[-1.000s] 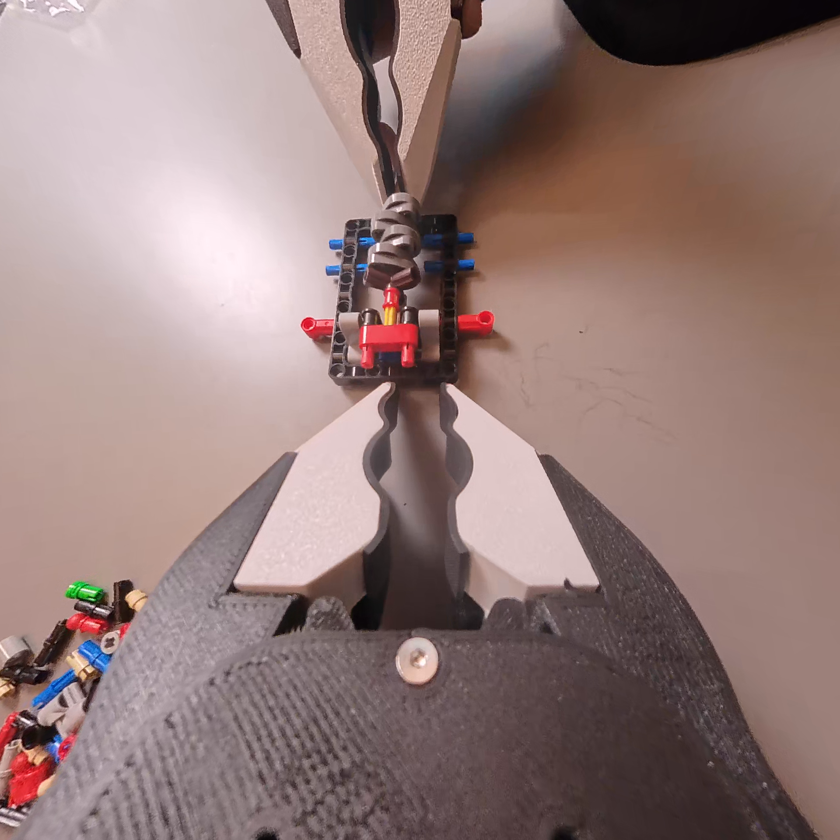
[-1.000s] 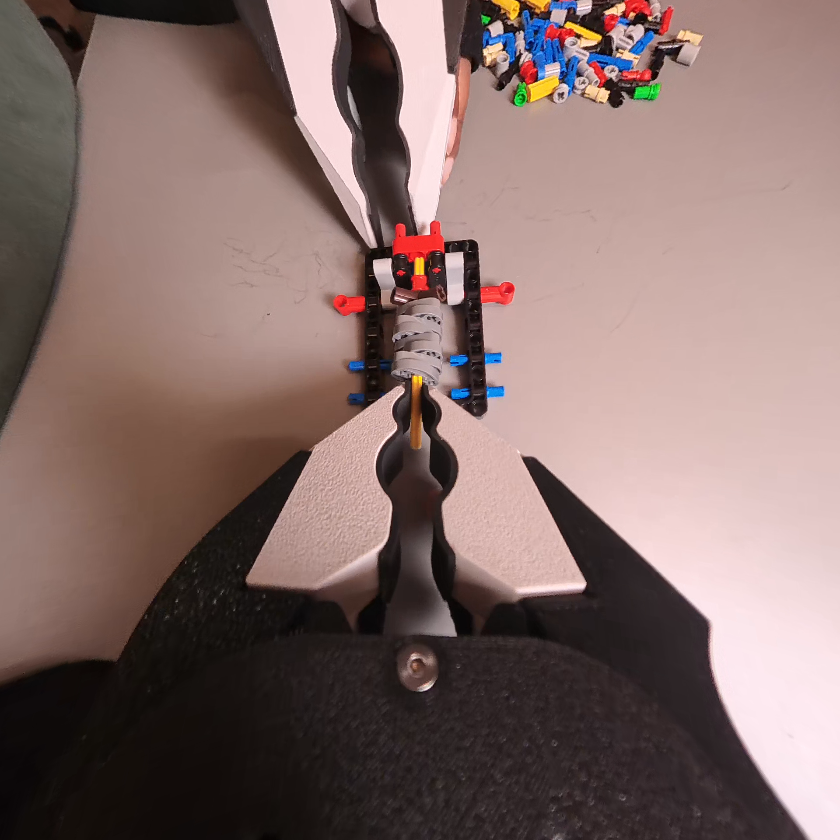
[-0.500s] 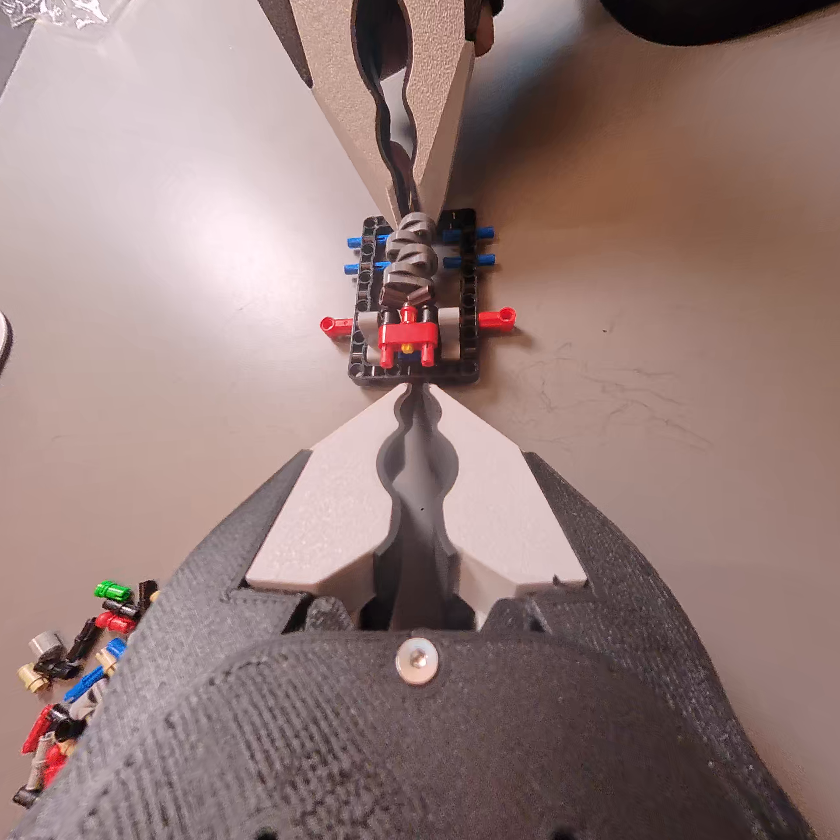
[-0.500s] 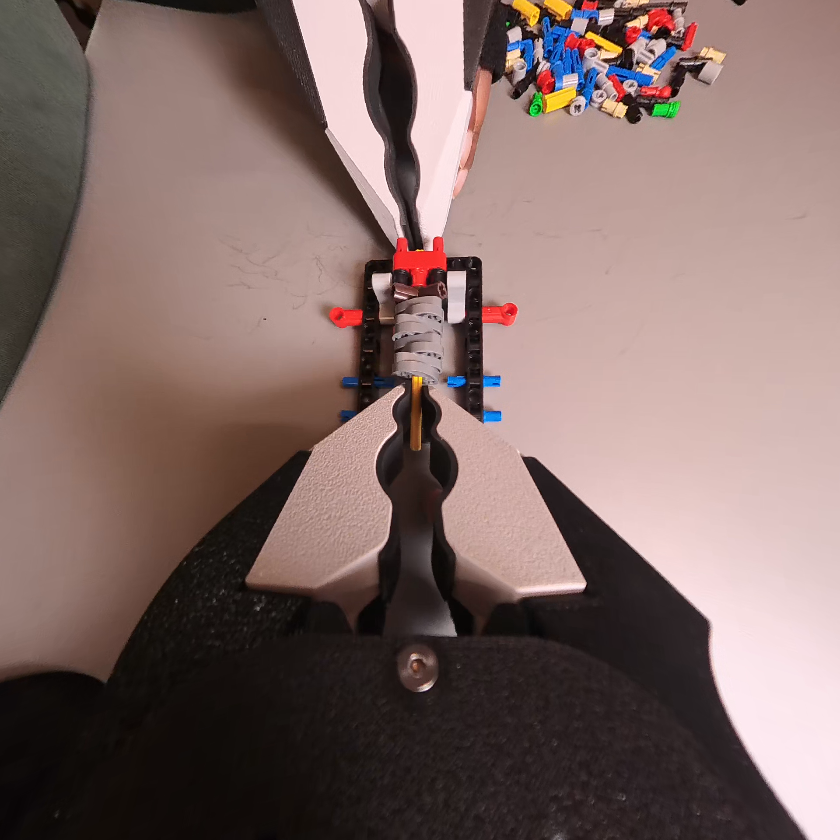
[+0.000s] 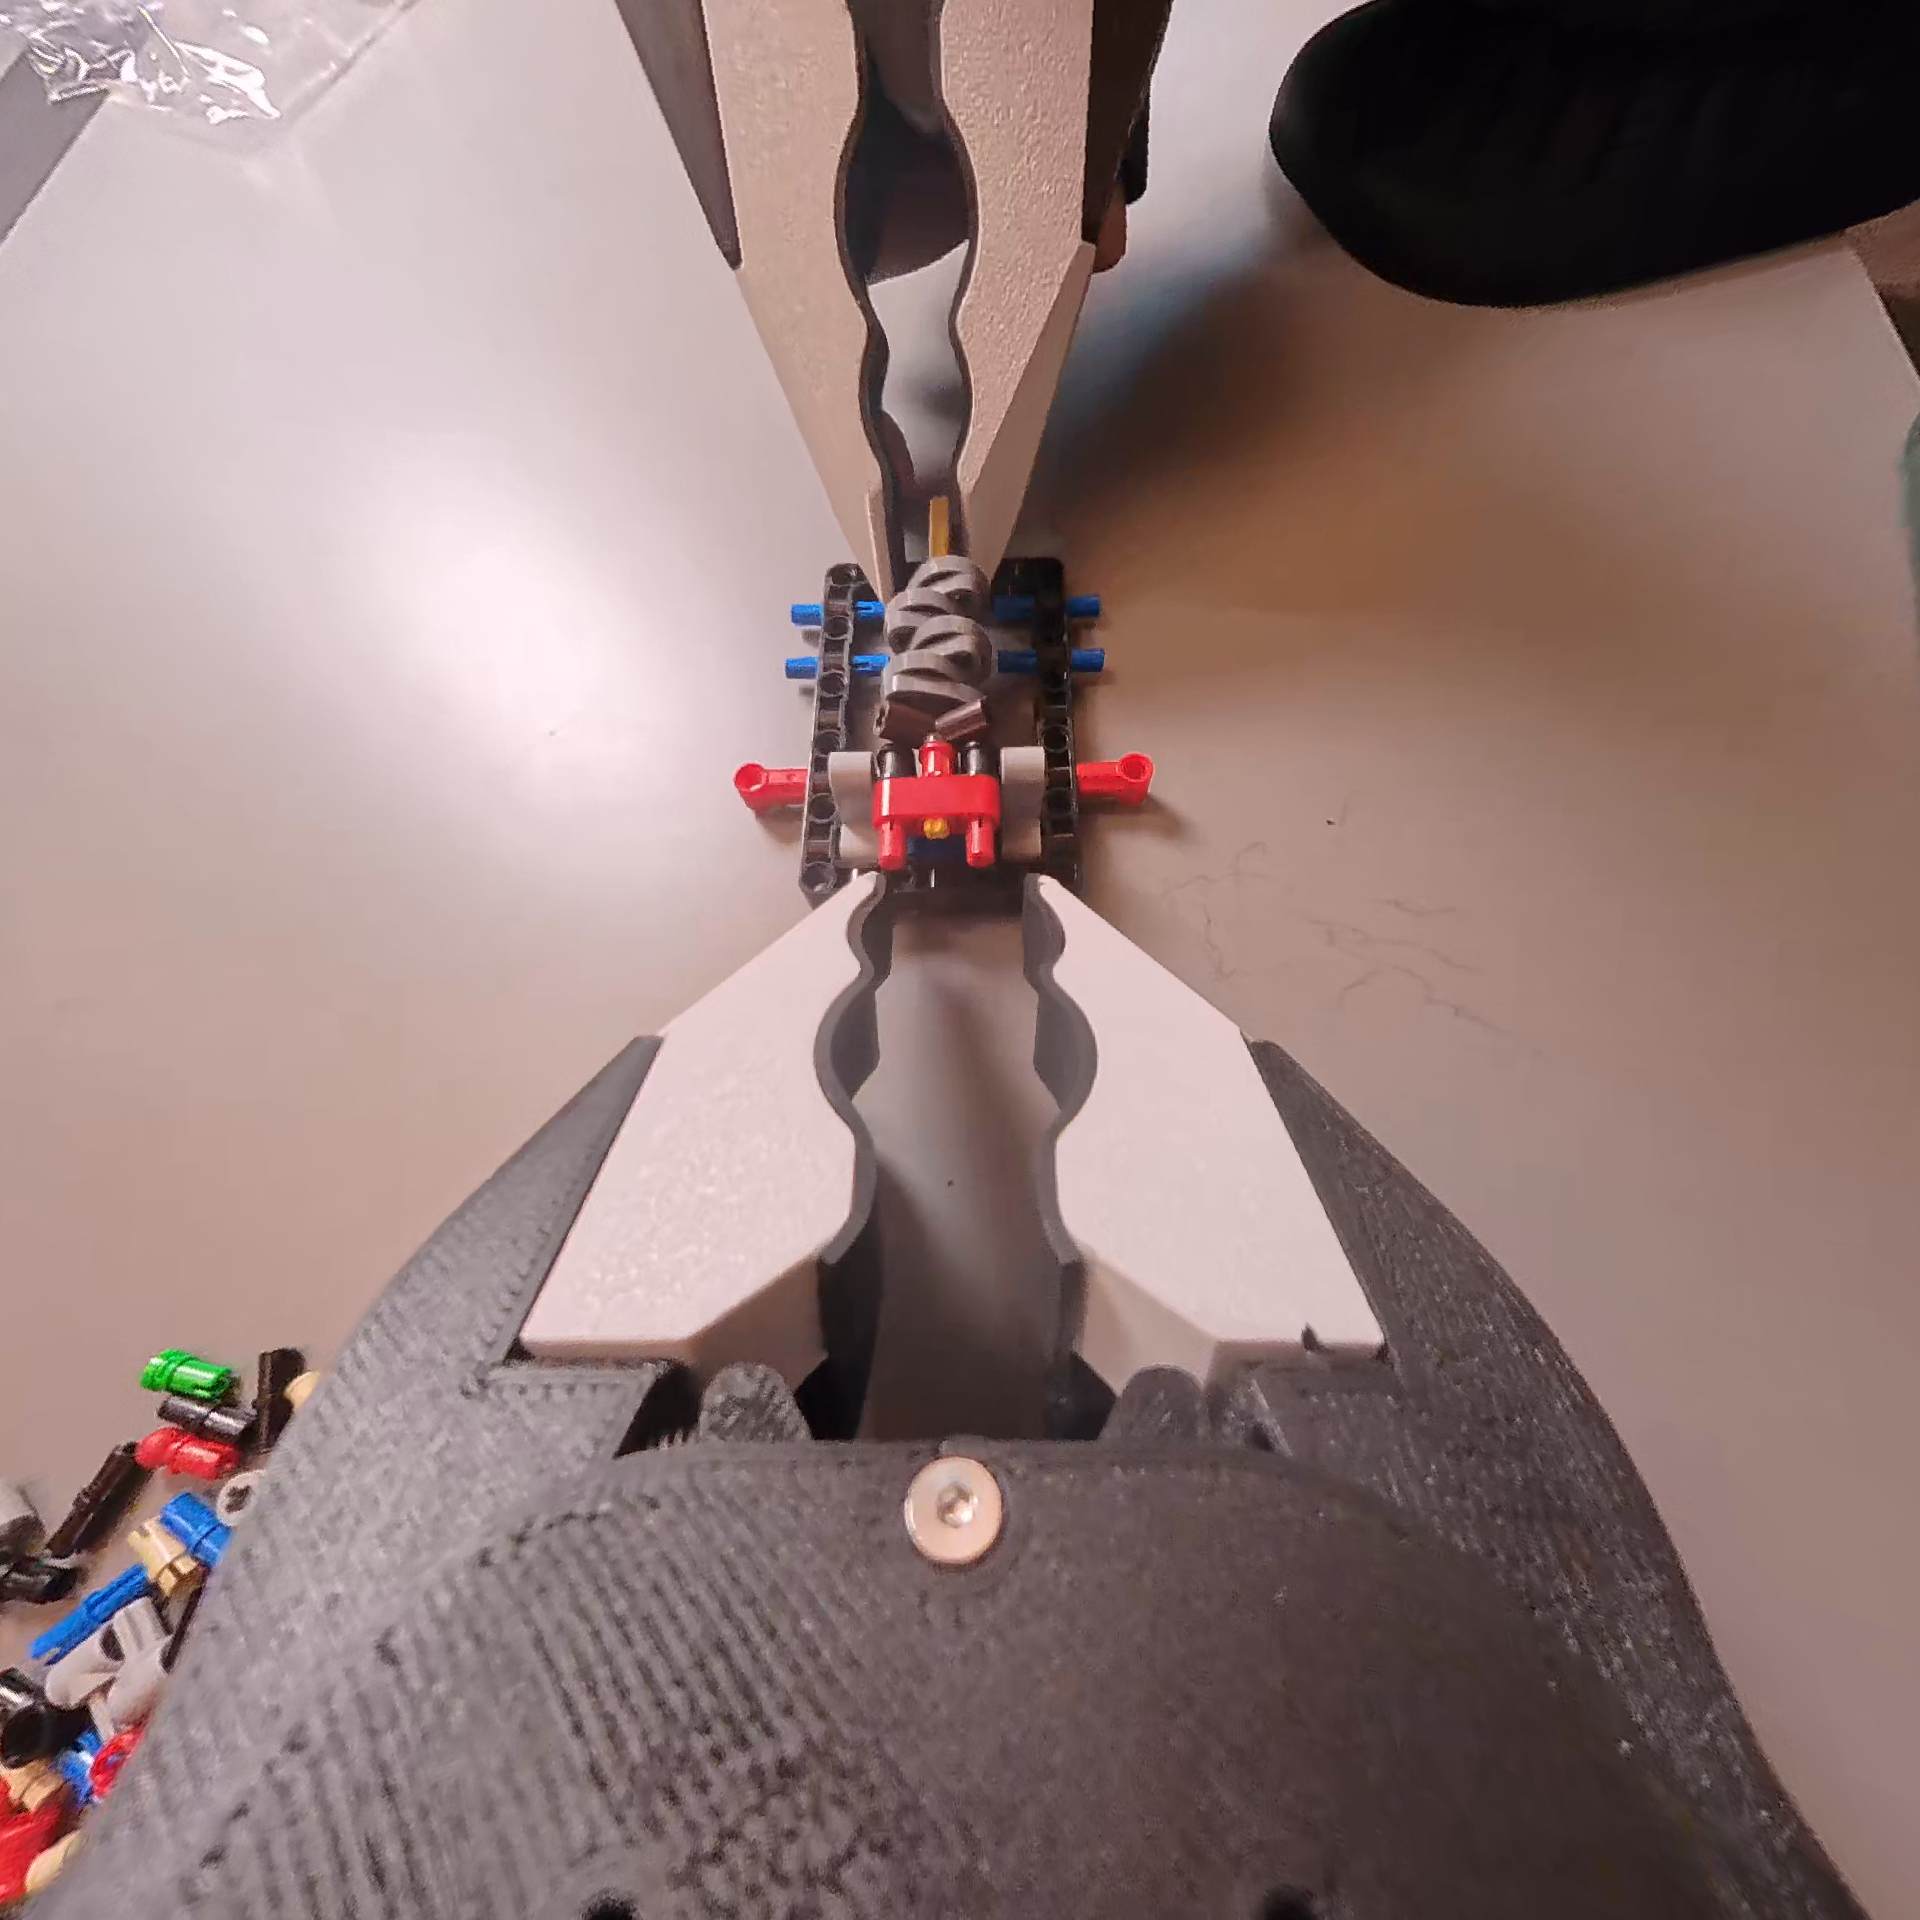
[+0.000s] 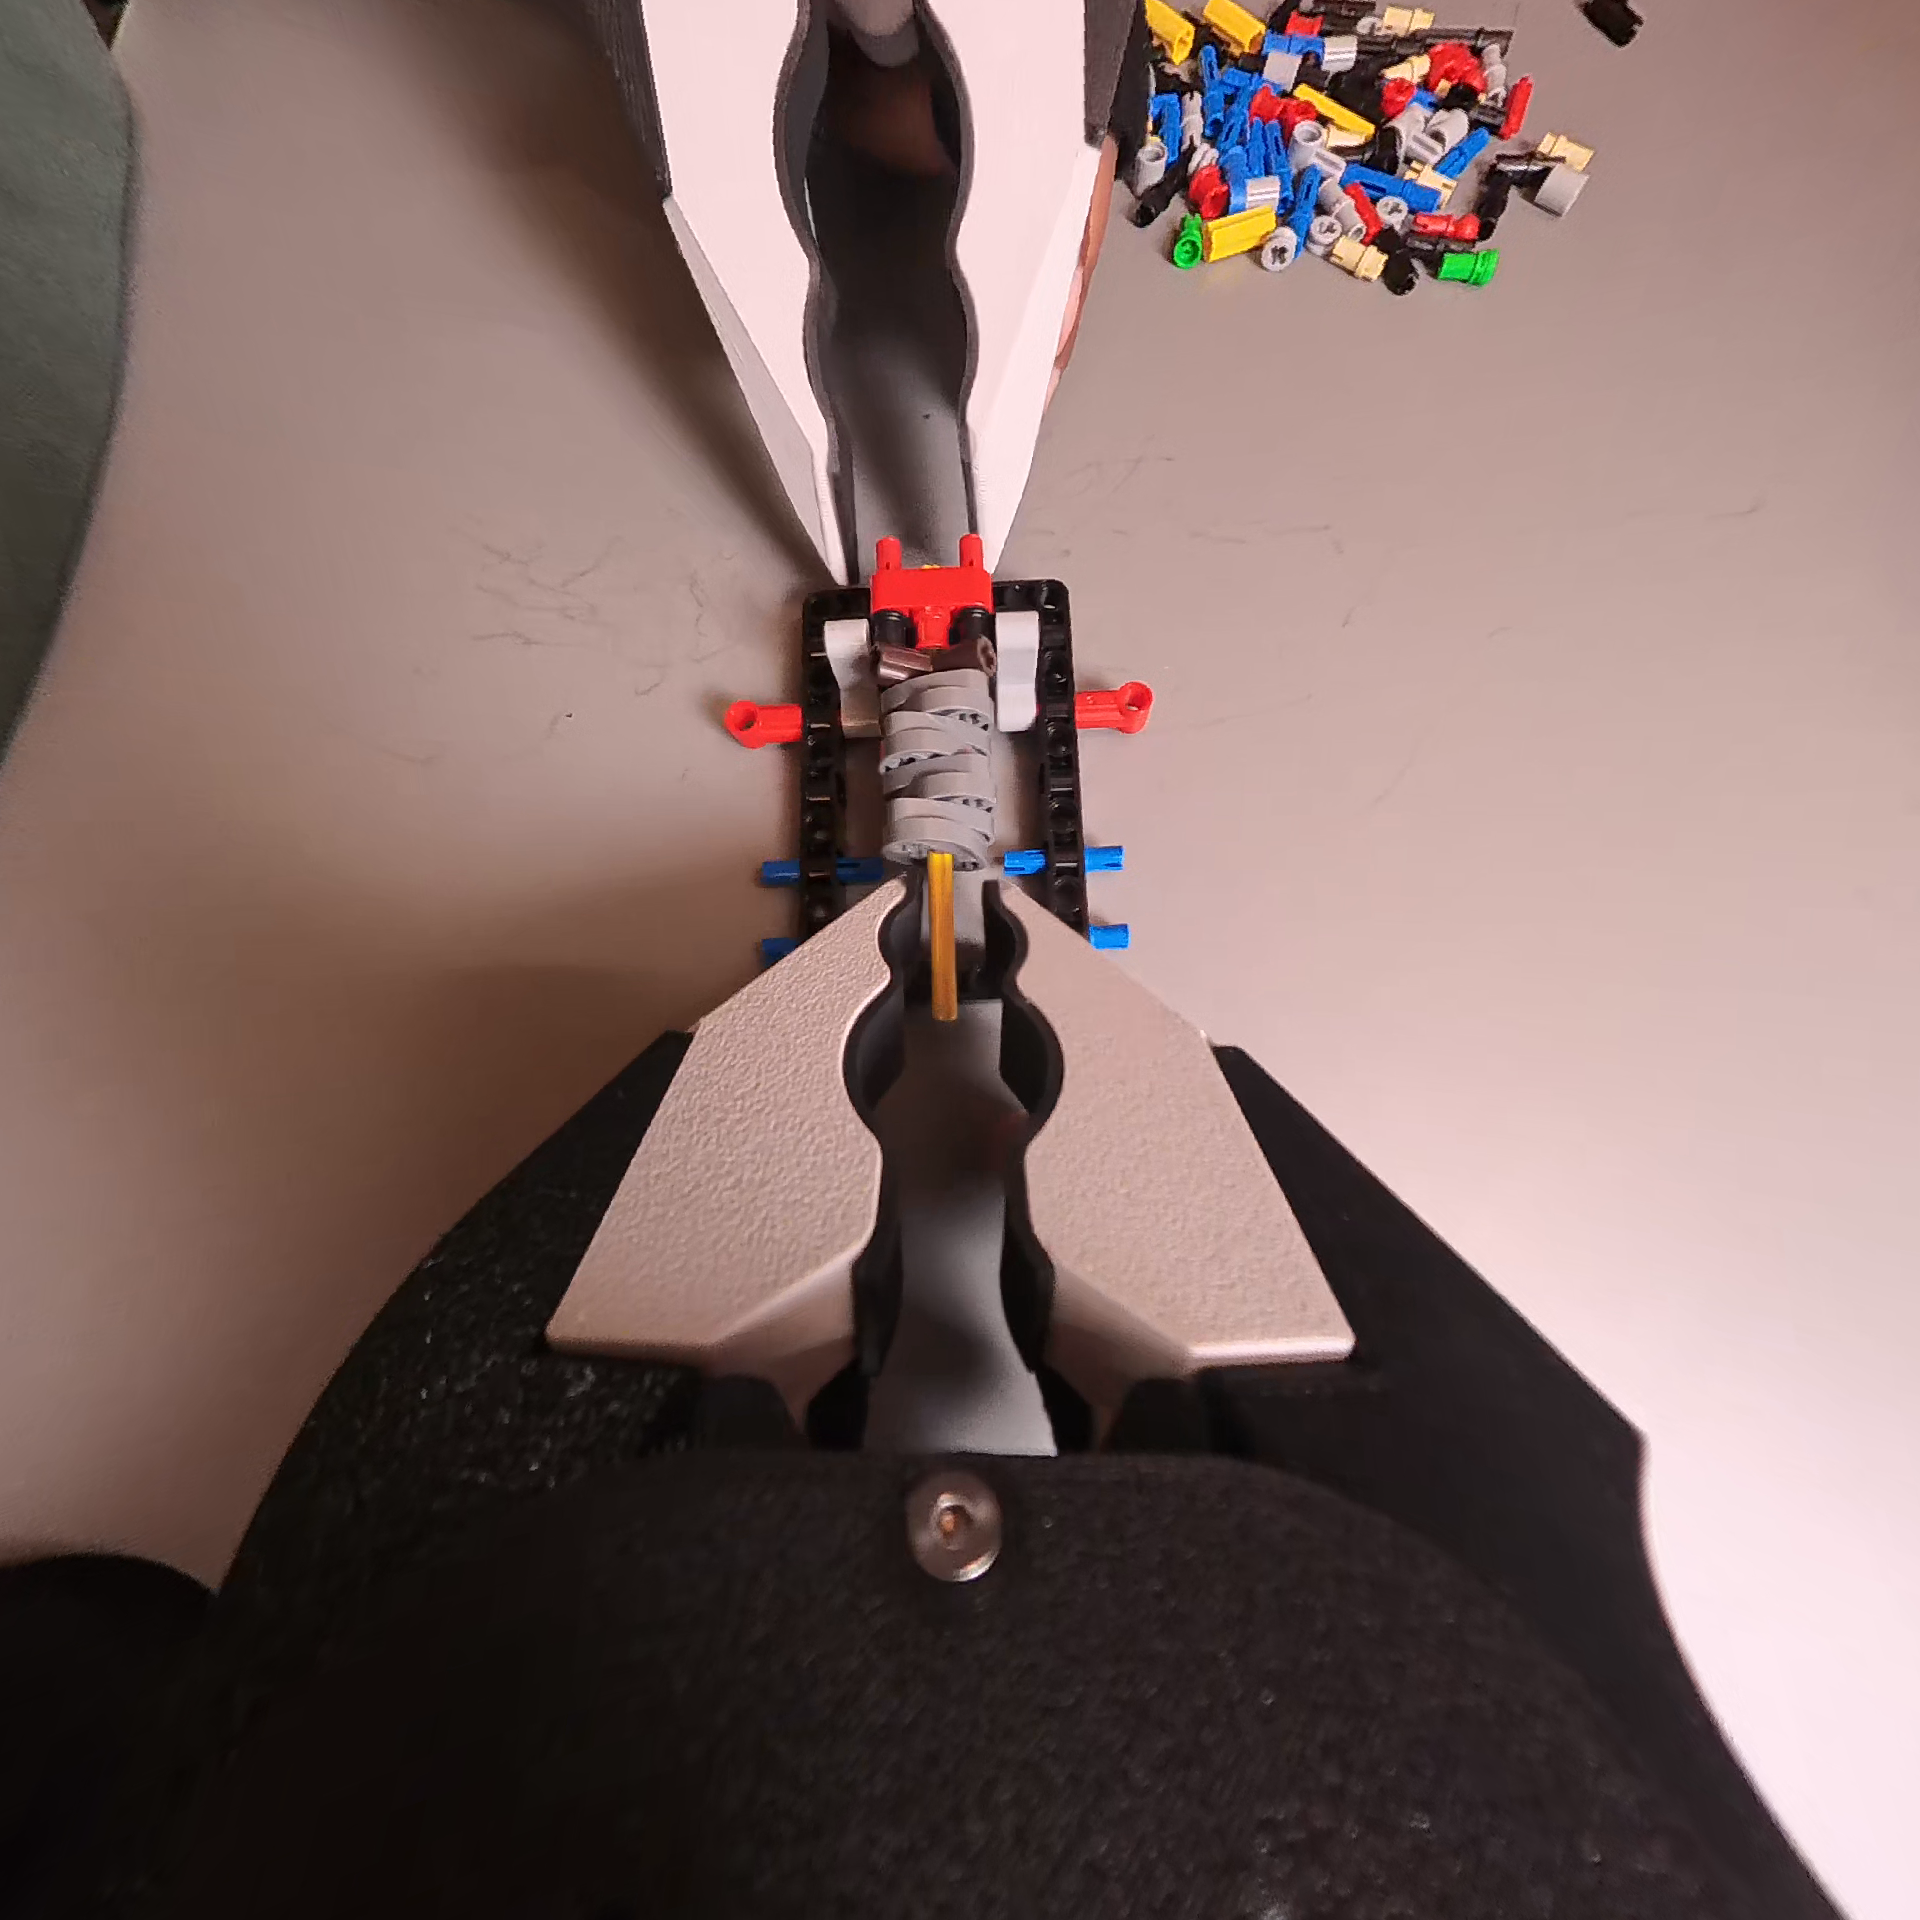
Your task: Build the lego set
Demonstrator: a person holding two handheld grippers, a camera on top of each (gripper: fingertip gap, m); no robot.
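Note:
A black rectangular frame (image 5: pixel 826 727) lies flat on the table, with blue and red pins sticking out of its sides. A grey worm gear (image 5: pixel 935 644) runs along its middle toward a red connector (image 5: pixel 935 800). My left gripper (image 5: pixel 951 899) is open, its tips at the frame's end on either side of the red connector. From the right wrist view the frame (image 6: pixel 1060 727), gear (image 6: pixel 940 769) and connector (image 6: pixel 928 592) show too. A yellow axle (image 6: pixel 942 935) sticks out of the gear between the jaws of my right gripper (image 6: pixel 951 899), which stand apart around it.
A pile of loose coloured pieces (image 6: pixel 1351 156) lies beyond the frame on the right, and shows in the left wrist view at lower left (image 5: pixel 125 1558). A clear plastic bag (image 5: pixel 156 62) lies at the far left corner. A dark sleeve (image 5: pixel 1610 135) rests at the table's far right. About 7 cm separates my left fingertips from my right.
My left gripper, shut half a second ago, has opened at the frame's red end. My right gripper has loosened off the yellow axle. The axle has gone further into the gear.

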